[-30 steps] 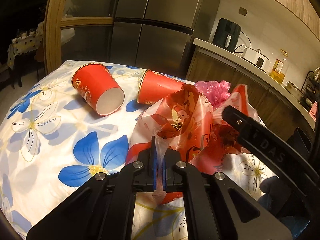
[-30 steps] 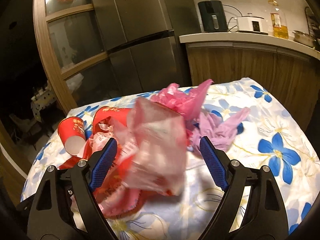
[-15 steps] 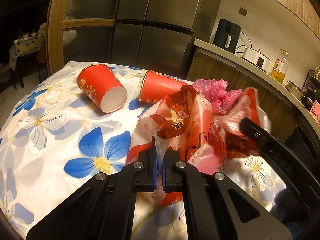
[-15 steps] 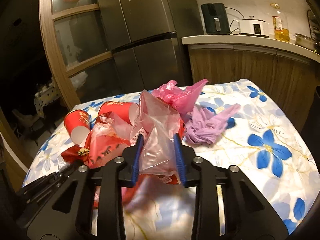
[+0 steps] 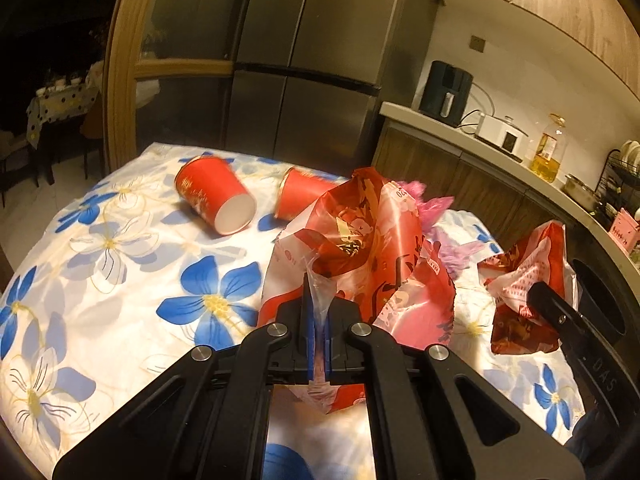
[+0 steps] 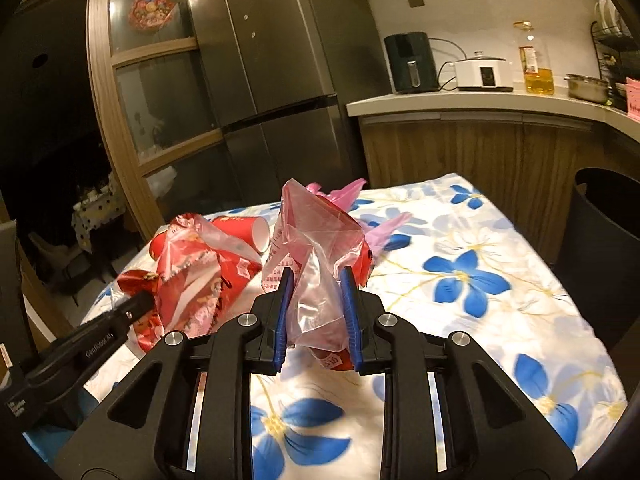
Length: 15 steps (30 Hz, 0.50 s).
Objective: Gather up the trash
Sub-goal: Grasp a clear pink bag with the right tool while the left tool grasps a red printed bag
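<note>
Crumpled red-printed plastic wrapper; translucent, glossy.

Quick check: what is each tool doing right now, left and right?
Left tool: closed, pinching the edge of a red printed plastic bag.
Right tool: closed on a crumpled pink-and-red plastic wrapper, lifted off the table.

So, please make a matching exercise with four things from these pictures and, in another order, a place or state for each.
Things:
1. red paper cup with white inside
2. large red printed plastic bag
3. crumpled red and clear plastic wrapper
4. bottle of yellow oil

States:
A. standing on the counter
B. pinched in the left gripper
C. lying on its side
D. clamped in the right gripper

Pairs: 1-C, 2-B, 3-D, 4-A
</note>
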Tool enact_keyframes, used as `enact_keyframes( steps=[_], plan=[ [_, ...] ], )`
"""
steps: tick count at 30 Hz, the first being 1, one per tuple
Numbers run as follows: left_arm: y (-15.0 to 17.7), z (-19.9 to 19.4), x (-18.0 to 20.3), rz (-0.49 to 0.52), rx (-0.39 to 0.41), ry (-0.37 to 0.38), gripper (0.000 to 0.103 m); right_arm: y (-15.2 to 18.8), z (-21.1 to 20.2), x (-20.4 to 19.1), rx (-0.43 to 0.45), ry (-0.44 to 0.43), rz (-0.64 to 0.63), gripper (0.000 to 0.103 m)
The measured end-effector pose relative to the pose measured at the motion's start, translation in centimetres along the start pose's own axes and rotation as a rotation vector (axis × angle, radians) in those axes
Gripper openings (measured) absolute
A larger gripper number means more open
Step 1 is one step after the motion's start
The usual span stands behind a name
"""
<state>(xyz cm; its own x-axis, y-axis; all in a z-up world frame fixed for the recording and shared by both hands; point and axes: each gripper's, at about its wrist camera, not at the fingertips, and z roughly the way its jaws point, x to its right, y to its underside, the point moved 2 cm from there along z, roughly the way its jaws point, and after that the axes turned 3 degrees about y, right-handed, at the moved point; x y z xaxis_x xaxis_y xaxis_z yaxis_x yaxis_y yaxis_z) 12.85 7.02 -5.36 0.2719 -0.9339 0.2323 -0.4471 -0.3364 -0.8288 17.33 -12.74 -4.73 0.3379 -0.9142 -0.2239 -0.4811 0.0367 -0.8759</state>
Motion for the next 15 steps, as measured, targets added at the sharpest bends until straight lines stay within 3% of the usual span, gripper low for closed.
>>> enact_keyframes(
  steps=[15],
  plan=[
    [0.4, -1.2, 9.3, 0.136, 0.028, 0.113, 0.002, -0.3, -5.9, 7.4, 0.078, 0.107, 0.075, 0.023]
  ],
)
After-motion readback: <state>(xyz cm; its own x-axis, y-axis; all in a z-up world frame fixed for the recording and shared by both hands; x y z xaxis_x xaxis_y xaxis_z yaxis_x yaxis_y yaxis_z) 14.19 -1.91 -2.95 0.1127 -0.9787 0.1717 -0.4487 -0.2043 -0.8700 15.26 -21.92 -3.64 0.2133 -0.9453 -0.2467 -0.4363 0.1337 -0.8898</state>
